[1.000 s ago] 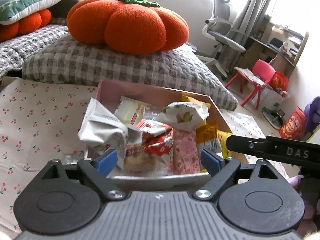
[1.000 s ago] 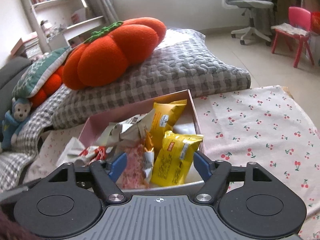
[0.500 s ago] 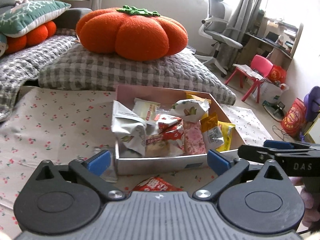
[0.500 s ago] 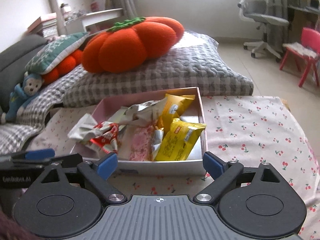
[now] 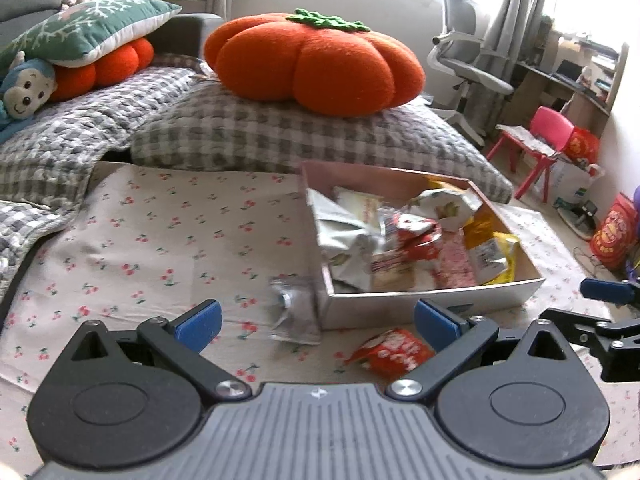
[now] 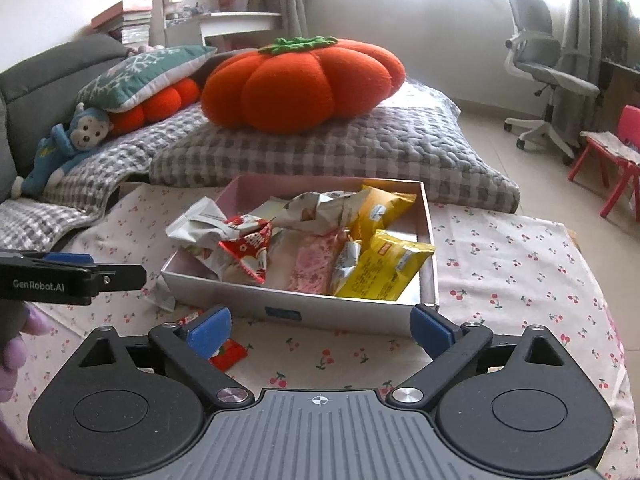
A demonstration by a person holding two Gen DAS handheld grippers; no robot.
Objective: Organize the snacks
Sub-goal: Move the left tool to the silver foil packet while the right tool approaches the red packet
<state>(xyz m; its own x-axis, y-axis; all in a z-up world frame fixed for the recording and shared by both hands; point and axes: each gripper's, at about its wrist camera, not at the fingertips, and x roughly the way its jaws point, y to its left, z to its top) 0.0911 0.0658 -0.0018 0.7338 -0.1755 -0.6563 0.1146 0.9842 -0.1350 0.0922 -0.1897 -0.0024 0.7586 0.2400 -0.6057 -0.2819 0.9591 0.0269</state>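
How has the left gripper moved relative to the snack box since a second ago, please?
Yes: the left gripper has backed away from the box, whose near wall now lies beyond its open fingertips, with cloth showing between.

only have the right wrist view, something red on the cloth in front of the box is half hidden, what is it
Observer: A red snack packet. The left wrist view shows it whole, lying on the cloth just outside the box.
Operator: anything else outside the box
Observer: A silvery packet lies flat beside the box's near left corner.
Operator: left claw holding anything
Observer: No. The left claw is wide open, with nothing gripped.
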